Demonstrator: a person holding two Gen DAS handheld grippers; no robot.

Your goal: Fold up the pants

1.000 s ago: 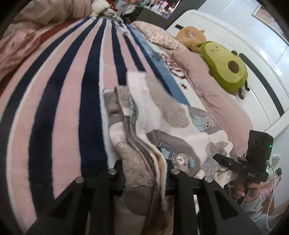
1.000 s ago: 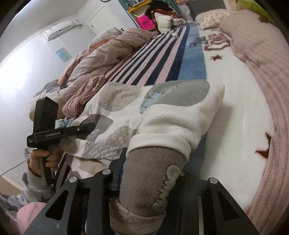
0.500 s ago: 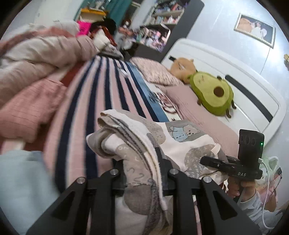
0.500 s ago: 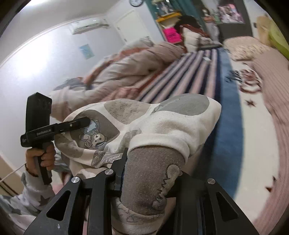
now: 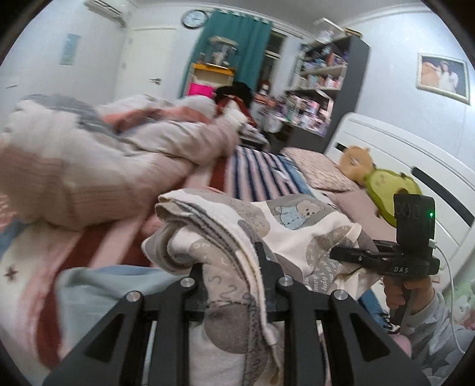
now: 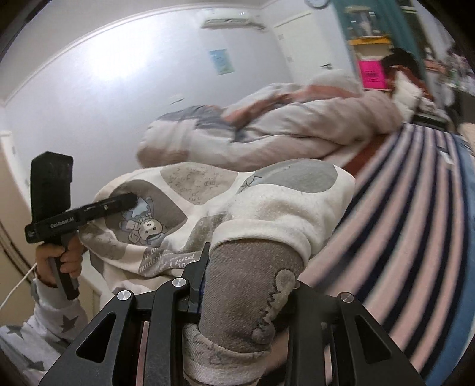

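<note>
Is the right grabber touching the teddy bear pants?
Touching. In the right wrist view, the right gripper has its fingers pressed against the grey cuff of the pants, with the cloth bunched between them.

A rumpled pink duvet (image 5: 98, 160) is lying heaped on the striped blanket (image 6: 415, 213), while an avocado plush (image 5: 389, 190) is resting by the white headboard (image 5: 394, 157), beneath a wall clock (image 5: 194, 18).
</note>
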